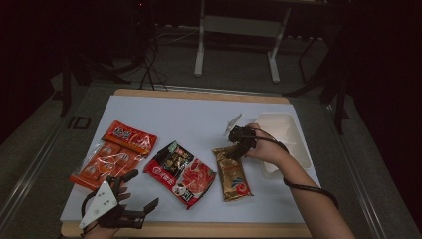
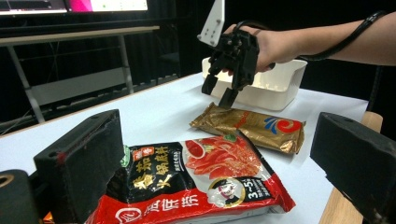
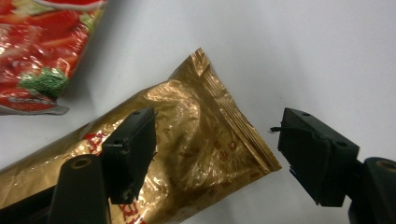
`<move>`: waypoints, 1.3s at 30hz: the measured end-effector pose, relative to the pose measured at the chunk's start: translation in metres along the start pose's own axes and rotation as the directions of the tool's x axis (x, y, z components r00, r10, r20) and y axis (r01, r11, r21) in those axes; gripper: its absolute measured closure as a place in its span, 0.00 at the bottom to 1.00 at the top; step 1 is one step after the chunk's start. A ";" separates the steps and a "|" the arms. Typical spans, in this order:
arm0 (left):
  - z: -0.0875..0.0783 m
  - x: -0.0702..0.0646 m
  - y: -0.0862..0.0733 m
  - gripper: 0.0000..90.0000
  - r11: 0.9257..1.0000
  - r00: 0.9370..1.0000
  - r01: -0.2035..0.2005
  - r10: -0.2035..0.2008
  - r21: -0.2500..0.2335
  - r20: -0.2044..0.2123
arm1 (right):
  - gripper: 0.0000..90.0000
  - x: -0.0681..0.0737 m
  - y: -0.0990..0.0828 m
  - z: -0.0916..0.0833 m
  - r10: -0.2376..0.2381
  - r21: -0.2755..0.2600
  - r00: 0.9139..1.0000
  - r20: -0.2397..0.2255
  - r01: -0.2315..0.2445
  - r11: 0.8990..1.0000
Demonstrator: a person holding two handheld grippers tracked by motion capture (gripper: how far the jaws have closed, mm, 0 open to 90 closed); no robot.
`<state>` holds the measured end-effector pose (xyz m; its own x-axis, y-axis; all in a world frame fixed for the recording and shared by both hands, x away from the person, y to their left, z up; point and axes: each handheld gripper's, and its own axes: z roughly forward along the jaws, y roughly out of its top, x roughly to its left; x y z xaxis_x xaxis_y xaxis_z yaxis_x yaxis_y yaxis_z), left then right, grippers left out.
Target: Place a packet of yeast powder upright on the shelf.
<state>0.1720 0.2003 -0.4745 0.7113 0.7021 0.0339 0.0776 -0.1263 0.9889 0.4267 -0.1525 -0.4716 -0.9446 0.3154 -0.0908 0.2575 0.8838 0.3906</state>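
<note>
Black two-jaw claws [image 1: 238, 144] with grey three-cornered plates, trailing black cables.

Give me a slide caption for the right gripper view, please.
Open tongs hang just above the sealed end of a gold foil packet on a white table, a red packet beside it.

I'm seeing the gold packet [image 1: 232, 173] lying mid-table: the tomato soup-base packet [image 1: 180, 173] just left of it, the orange snack pack [image 1: 113, 153] farther left, the tub [image 1: 284, 143] just right, slightly behind it.
</note>
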 end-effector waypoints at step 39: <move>0.006 -0.005 -0.004 0.04 0.999 0.999 -0.004 0.002 0.048 0.050 | 0.68 -0.027 0.015 0.037 0.012 0.225 0.977 -0.211 0.037 0.974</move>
<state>0.1727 0.1933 -0.4796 0.7454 0.6660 0.0281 0.1085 -0.1629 0.9807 0.4631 -0.1347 -0.4970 -0.9631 0.2459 0.1096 0.2619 0.9498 0.1709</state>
